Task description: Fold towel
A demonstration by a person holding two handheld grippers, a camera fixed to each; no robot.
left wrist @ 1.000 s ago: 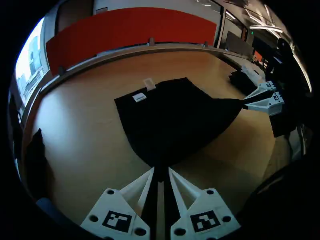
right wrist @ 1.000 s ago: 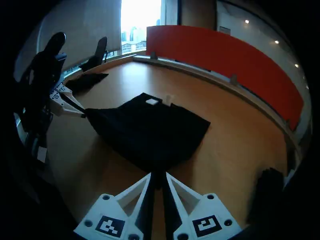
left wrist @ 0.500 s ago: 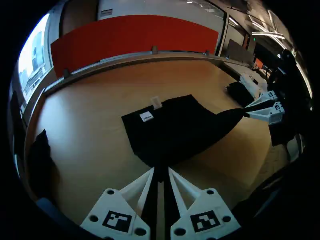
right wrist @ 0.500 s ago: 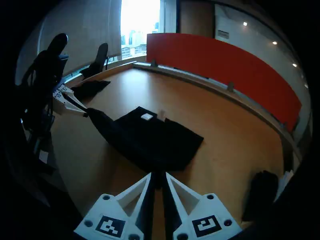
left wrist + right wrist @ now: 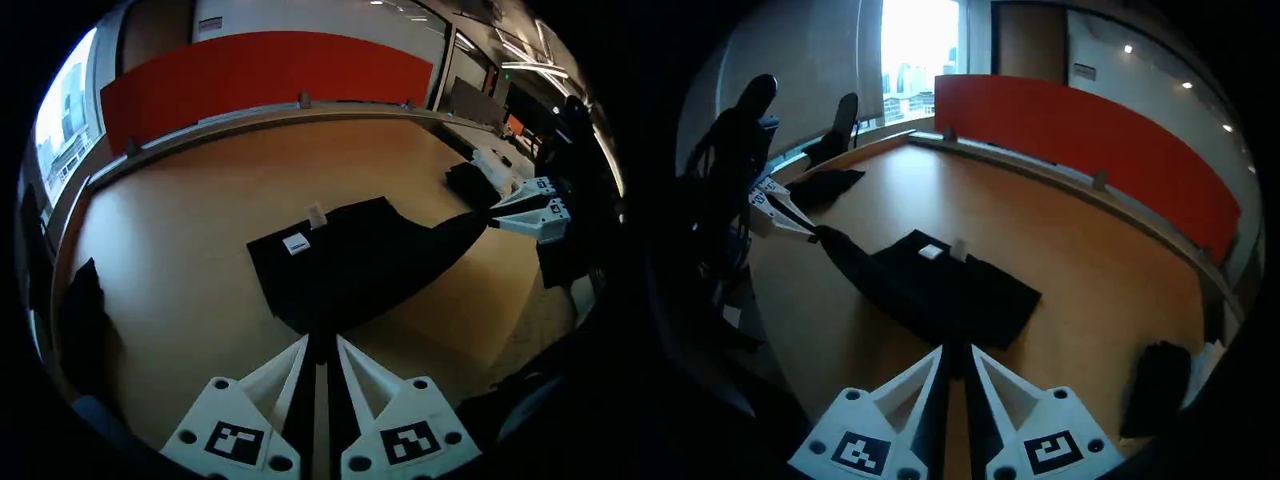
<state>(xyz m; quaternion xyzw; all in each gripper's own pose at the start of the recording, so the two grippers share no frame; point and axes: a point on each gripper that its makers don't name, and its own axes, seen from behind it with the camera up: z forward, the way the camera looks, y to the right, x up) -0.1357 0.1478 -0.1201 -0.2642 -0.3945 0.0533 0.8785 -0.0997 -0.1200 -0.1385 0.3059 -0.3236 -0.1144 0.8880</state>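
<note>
Gripping one near corner of the black towel [image 5: 360, 256] in each closed pair — left tongs [image 5: 326, 352], right tongs [image 5: 958, 356] — raised, far half lying mid-way across the bench [image 5: 176, 240], well off its far edge; may drag askew or slip free if pulled unevenly

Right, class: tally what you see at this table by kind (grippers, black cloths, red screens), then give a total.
Grippers: 2 (left gripper, right gripper)
Black cloths: 3 (towel, left-side pile, right-side pile)
Red screen: 1
Total: 6
</note>
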